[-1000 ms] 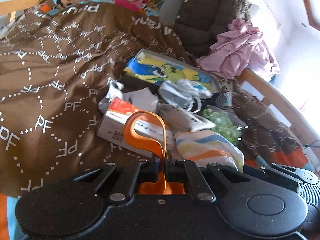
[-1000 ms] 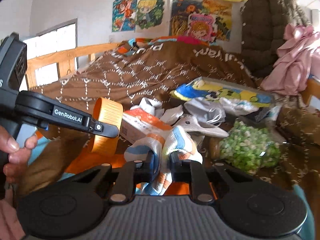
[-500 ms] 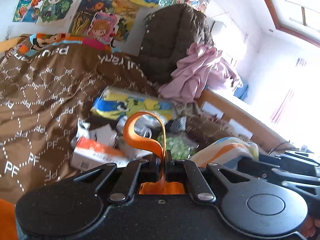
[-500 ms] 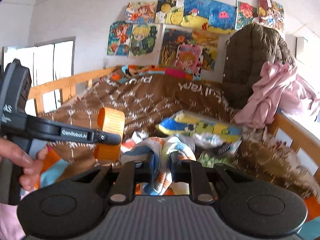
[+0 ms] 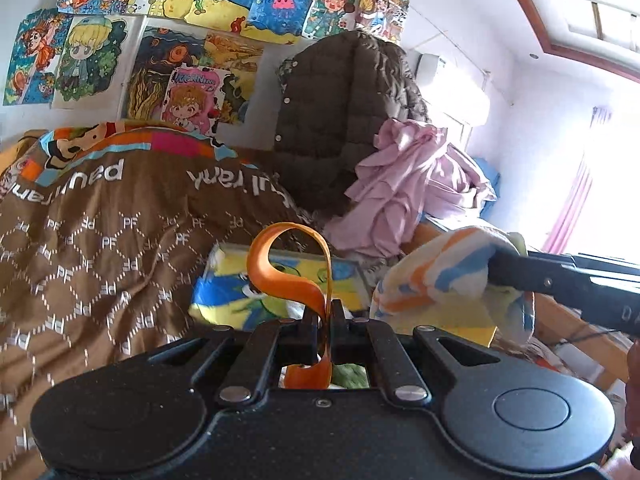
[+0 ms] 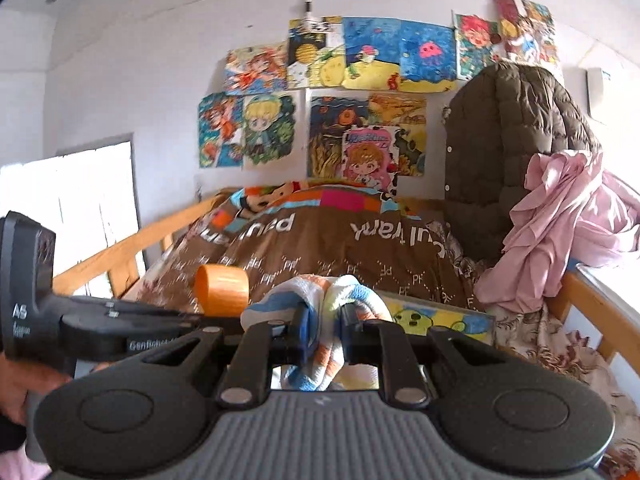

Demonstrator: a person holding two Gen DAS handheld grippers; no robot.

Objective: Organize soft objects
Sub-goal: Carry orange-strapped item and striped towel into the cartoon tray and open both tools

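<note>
My left gripper (image 5: 325, 322) is shut on an orange strap (image 5: 288, 268), whose loop curls up above the fingers; the same orange strap (image 6: 222, 290) shows in the right wrist view. My right gripper (image 6: 323, 326) is shut on a striped towel (image 6: 320, 320) in white, blue and orange, bunched between its fingers. In the left wrist view the striped towel (image 5: 448, 280) hangs at the right, level with the strap. Both are lifted above the bed.
A brown printed blanket (image 5: 100, 248) covers the bed. A yellow-and-blue cartoon box (image 5: 240, 292) lies behind the grippers. A dark puffer jacket (image 6: 512, 152) and pink cloth (image 6: 560, 220) pile at the back right. Wooden bed rails (image 6: 120, 248) run along both sides. Drawings hang on the wall.
Both grippers have risen and tilted up, carrying strap and towel; the clutter on the bed has dropped out of sight and the wall fills more of each view.
</note>
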